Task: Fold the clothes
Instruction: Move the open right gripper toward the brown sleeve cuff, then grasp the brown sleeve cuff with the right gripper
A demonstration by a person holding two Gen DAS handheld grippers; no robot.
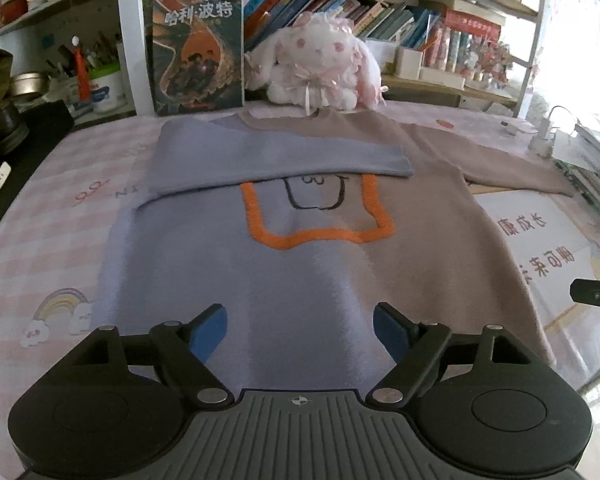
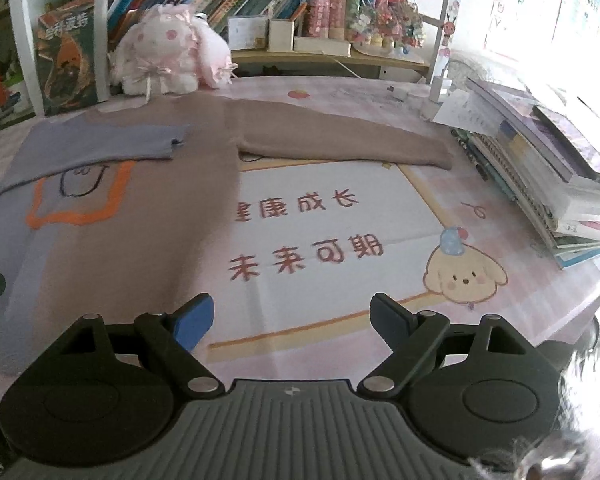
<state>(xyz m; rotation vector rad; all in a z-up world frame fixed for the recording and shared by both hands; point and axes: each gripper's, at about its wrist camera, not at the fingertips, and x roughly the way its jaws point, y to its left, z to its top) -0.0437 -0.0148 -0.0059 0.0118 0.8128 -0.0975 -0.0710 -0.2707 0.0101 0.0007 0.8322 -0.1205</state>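
Both tongs stand spread with nothing between their pads.

Seen from the left wrist, the left gripper (image 1: pixel 300 328) hangs over the near hem of the sweater (image 1: pixel 300 264), which lies flat on the pink checked table cover (image 1: pixel 40 248), neck away toward the plush rabbit (image 1: pixel 320 64) and the upright book (image 1: pixel 198 48). The blue sleeve (image 1: pixel 260 160) is already folded across the chest, its cuff pointing to the right above the orange outline (image 1: pixel 316 236). The brown sleeve (image 1: pixel 500 164) is not yet folded; it runs out sideways to the right, well clear of this gripper. At the right edge a dark tip of the other gripper shows.

Seen from the right wrist, the right gripper (image 2: pixel 292 320) hovers over the printed mat (image 2: pixel 320 220), just beside the sweater's brown side edge, which lies to its left. The brown sleeve (image 2: pixel 340 144) stretches ahead and across, long axis left to right, its cuff ending near the stack of books (image 2: pixel 540 168).

Judging by this, the right hand is the nearer one to that sleeve, and the fold would carry the cuff leftward over the chest.
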